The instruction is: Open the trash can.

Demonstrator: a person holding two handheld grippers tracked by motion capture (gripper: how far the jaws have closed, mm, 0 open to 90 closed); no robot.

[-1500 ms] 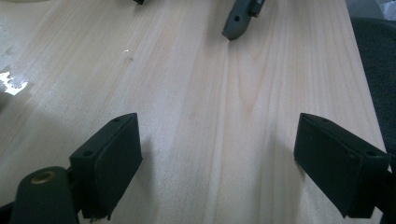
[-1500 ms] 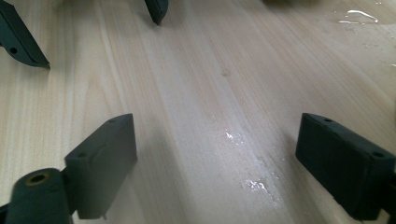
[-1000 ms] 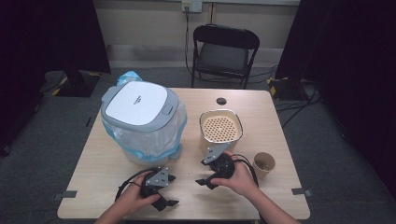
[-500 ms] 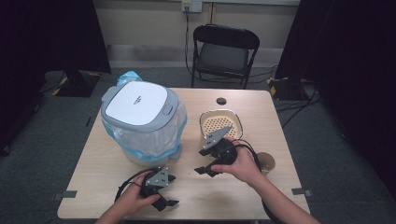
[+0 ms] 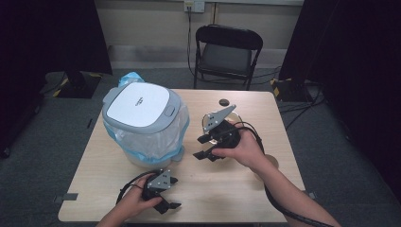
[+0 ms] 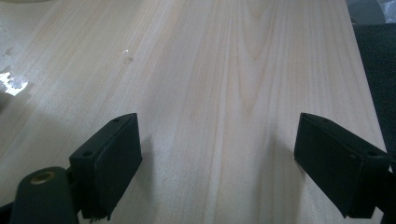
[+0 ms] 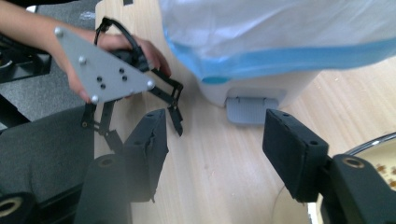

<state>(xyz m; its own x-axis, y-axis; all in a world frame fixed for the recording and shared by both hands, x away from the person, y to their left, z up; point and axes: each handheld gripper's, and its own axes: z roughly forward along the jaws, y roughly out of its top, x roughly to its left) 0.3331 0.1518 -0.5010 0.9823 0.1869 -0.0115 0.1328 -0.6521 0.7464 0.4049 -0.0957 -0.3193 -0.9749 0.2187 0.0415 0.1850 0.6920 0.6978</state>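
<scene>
The right gripper [image 5: 204,147] has risen from the table [image 5: 222,189] toward the bin [image 5: 142,125], its empty jaws just narrowing yet apart; the left gripper [image 5: 166,194] rests spread, waiting.

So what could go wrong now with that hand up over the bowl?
The right gripper hangs above the bowl with nothing between its jaws, which have just been closing. Coming down, it might catch the rim and tip the bowl. Its cable trails across the table and could drag something. The bin stands close beside it, so a sideways swing might bump it.
</scene>
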